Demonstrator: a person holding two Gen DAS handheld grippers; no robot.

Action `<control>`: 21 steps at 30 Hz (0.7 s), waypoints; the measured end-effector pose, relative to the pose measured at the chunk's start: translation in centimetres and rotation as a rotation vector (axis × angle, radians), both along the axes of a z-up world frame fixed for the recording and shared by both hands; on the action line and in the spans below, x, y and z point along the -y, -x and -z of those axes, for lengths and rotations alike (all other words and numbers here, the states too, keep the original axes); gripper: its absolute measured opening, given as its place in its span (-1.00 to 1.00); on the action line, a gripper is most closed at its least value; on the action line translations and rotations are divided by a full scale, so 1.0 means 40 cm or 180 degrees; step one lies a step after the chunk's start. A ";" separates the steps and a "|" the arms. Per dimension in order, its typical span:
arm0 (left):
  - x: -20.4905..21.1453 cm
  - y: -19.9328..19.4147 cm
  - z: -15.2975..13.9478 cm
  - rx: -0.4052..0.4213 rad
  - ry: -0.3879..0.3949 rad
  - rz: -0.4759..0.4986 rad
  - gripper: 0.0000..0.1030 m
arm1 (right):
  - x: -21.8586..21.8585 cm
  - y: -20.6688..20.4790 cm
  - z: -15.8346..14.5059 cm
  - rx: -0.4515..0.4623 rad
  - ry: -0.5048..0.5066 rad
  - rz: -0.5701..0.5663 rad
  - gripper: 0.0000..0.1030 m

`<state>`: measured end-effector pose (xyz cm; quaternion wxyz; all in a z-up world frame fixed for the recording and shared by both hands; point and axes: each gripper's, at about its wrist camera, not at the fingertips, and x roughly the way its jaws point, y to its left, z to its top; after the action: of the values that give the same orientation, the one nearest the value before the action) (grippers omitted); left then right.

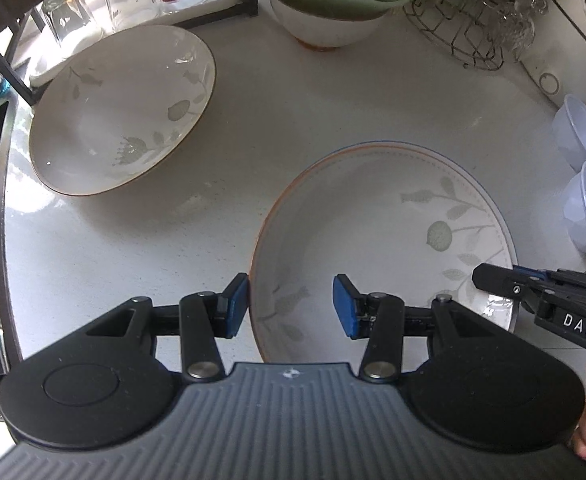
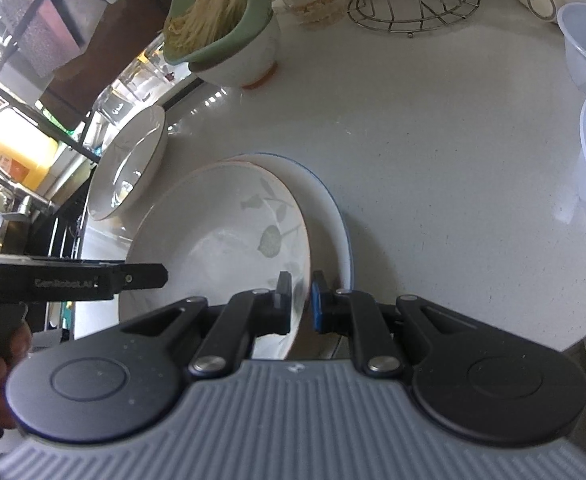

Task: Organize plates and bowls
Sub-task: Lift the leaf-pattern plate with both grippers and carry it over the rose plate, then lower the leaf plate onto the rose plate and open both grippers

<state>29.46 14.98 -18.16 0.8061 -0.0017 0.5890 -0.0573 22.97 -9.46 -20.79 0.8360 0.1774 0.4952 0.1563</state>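
Right gripper [image 2: 301, 300] fingers pinch the upper plate's [image 2: 221, 240] near rim; left gripper [image 1: 291, 306] fingers, spread, straddle its opposite rim.

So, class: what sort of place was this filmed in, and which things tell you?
Most likely a home kitchen counter: upturned drinking glasses on a drying rack, floral plates, and a bowl of dry noodles.

Home kitchen — countertop [image 1: 293, 100], glasses [image 1: 69, 12], wire rack [image 2: 413, 4].
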 end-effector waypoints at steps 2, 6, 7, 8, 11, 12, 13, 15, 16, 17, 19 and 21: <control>-0.007 0.004 -0.002 0.0005 0.0066 -0.0106 0.00 | -0.001 -0.001 -0.001 0.0004 0.0009 -0.0005 -0.75; -0.022 0.023 -0.015 0.0069 0.0184 -0.0274 0.00 | 0.002 0.005 -0.008 0.0026 0.0023 0.0042 -0.75; -0.024 0.031 -0.020 0.0102 0.0204 -0.0296 0.00 | 0.002 0.007 -0.012 0.0041 0.0044 0.0036 -0.75; -0.025 0.039 -0.026 0.0131 0.0219 -0.0329 0.00 | 0.001 0.010 -0.020 0.0078 0.0076 0.0036 -0.75; -0.034 0.061 -0.044 0.0210 0.0313 -0.0421 0.00 | 0.002 0.018 -0.038 0.0190 0.0157 0.0035 -0.75; -0.034 0.067 -0.050 0.0231 0.0352 -0.0444 0.00 | 0.004 0.021 -0.044 0.0231 0.0177 0.0027 -0.75; -0.035 0.073 -0.058 0.0255 0.0384 -0.0461 0.00 | 0.005 0.026 -0.052 0.0271 0.0199 0.0023 -0.75; -0.033 0.085 -0.077 0.0302 0.0423 -0.0444 0.00 | 0.009 0.034 -0.065 0.0327 0.0226 0.0016 -0.75; -0.033 0.092 -0.092 0.0343 0.0437 -0.0443 0.00 | 0.012 0.038 -0.075 0.0356 0.0231 0.0011 -0.75; -0.034 0.098 -0.105 0.0383 0.0463 -0.0449 0.00 | 0.017 0.042 -0.084 0.0387 0.0228 0.0006 -0.75; -0.036 0.108 -0.130 0.0445 0.0500 -0.0480 0.00 | 0.026 0.052 -0.105 0.0459 0.0213 -0.0011 -0.75; -0.034 0.119 -0.155 0.0540 0.0512 -0.0501 0.00 | 0.036 0.065 -0.126 0.0528 0.0195 -0.0026 -0.75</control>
<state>24.71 16.36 -11.97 0.8523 -0.1076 0.5102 -0.0408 20.37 -10.88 -15.75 0.8786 0.1362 0.4294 0.1587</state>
